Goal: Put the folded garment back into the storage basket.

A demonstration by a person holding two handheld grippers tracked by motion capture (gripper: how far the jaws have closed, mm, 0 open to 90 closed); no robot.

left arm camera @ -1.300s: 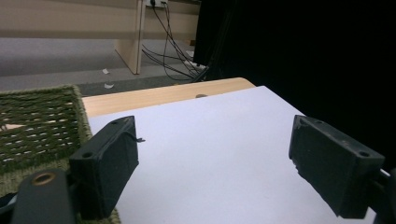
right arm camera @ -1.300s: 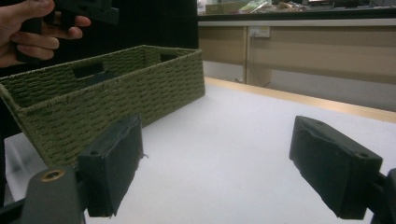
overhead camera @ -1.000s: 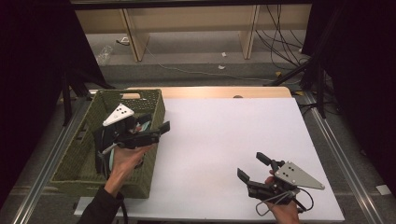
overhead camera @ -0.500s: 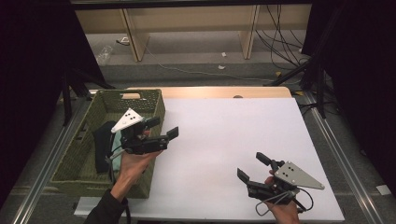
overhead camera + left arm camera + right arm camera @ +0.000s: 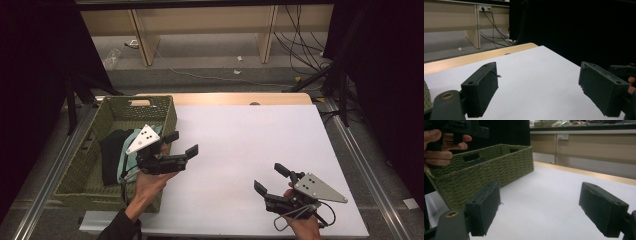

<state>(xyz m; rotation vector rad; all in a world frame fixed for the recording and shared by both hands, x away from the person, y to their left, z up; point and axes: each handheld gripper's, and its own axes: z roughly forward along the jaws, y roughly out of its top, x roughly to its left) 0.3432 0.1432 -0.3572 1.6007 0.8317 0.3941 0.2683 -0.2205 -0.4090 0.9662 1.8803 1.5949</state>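
Clothes (image 5: 116,156), dark and pale green, are lying crumpled in the green basket (image 5: 165,114) as the left gripper (image 5: 181,144) is hovering spread and empty at its rim; being soft and light, they likely want pinching at a raised fold. Jaws are gaping over bare white table (image 5: 536,82). Right gripper (image 5: 540,207) is idling, jaws apart.

Green woven basket (image 5: 90,165) at table's left edge, dark and pale-green cloths (image 5: 116,156) inside

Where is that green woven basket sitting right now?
In the high view the green woven basket sits at the left edge of the white table, holding dark and pale cloth; the left gripper hovers by its right rim.
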